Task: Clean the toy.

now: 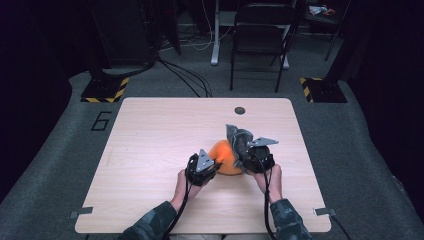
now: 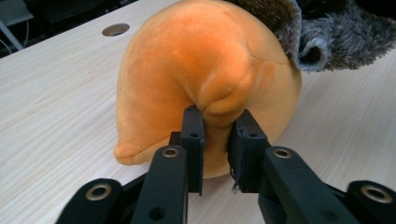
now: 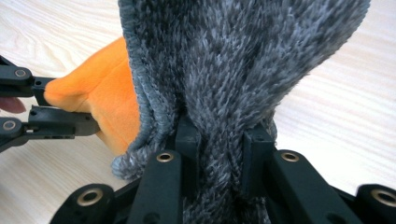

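An orange plush toy (image 1: 225,159) lies near the middle of the wooden table (image 1: 160,130), its far right side partly covered by a grey fuzzy knitted cover (image 1: 239,139). My left gripper (image 2: 217,119) is shut on a pinched fold of the orange plush (image 2: 196,60), and the grey cover (image 2: 336,32) shows at the upper right of that view. My right gripper (image 3: 219,128) is shut on the grey cover (image 3: 233,56), whose fabric bunches between its jaws. The orange plush (image 3: 102,88) pokes out at its left, where the left gripper (image 3: 42,109) clamps it. Both grippers (image 1: 212,165) (image 1: 246,159) flank the toy.
A round cable hole (image 1: 240,110) sits near the table's far edge. Beyond the table stand a black folding chair (image 1: 260,35) and floor stands with yellow-black striped bases (image 1: 106,90), with cables on the grey floor. Bare tabletop lies left and right of the toy.
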The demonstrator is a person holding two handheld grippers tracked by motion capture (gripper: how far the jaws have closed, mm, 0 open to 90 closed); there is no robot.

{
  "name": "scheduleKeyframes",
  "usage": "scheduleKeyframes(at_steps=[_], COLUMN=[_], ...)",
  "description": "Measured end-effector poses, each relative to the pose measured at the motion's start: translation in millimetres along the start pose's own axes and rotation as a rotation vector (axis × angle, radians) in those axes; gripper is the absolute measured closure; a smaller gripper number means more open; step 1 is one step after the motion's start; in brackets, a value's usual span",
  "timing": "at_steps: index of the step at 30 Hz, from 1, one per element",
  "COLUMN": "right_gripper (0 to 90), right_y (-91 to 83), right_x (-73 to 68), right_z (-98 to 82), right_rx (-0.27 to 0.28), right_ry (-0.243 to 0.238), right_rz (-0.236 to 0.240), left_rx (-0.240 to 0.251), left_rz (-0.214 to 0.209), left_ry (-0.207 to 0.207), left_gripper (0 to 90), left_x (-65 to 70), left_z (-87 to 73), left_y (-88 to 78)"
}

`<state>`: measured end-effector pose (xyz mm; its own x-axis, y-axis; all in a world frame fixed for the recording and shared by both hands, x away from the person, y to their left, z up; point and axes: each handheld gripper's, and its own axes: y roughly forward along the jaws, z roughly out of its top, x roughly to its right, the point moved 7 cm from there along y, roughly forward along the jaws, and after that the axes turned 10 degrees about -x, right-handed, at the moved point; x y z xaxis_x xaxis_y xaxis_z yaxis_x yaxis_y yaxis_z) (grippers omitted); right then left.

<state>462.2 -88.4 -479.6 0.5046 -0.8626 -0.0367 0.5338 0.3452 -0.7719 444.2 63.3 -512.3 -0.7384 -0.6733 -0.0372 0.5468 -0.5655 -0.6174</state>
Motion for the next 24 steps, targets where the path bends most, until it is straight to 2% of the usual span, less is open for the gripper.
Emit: scheduleKeyframes(at_steps=[2,4,6,7,9,11,14,18,20,24], right_gripper=[73.4,73.4,73.3,73.3,73.2,73.2,73.2,73.2,73.1,73.1], right_y=[-12.2,-25.7,-32.4,-30.9,-19.0,-9.0,-6.8,-4.0,-0.9,3.4], right_x=[-3.0,-12.1,-25.5,-31.8,-38.9,-37.5,-31.9,-21.5,-15.5,-2.0], right_z=[8.6,18.1,23.4,23.4,18.5,13.8,11.7,6.4,3.4,-2.7], right_rx=[0.041,0.097,0.107,0.1,0.054,0.039,0.03,0.002,-0.004,-0.035], right_ry=[-0.004,0.0,-0.032,-0.047,-0.083,-0.094,-0.095,-0.07,-0.053,-0.021], right_rz=[0.006,0.05,0.067,0.073,0.038,0.016,0.008,0.003,0.016,-0.009], left_rx=[0.01,0.033,0.022,0.025,0.003,-0.006,0.001,-0.003,-0.01,-0.006], left_rz=[-0.038,-0.063,-0.078,-0.078,-0.07,-0.074,-0.071,-0.064,-0.071,-0.071], left_ry=[-0.043,-0.098,-0.081,-0.09,-0.075,-0.079,-0.069,-0.058,-0.057,-0.053], left_gripper=[79.6,79.6,79.6,79.6,79.6,79.5,79.4,79.2,79.1,78.4], left_x=[-0.4,1.1,1.3,2.5,2.1,1.2,1.0,0.1,-0.9,-2.1], left_z=[4.8,10.4,11.1,10.7,6.4,3.5,4.0,2.3,1.6,1.9], left_y=[-6.2,-11.3,-14.5,-13.4,-9.5,-6.2,-4.8,-3.3,-3.2,-3.2])
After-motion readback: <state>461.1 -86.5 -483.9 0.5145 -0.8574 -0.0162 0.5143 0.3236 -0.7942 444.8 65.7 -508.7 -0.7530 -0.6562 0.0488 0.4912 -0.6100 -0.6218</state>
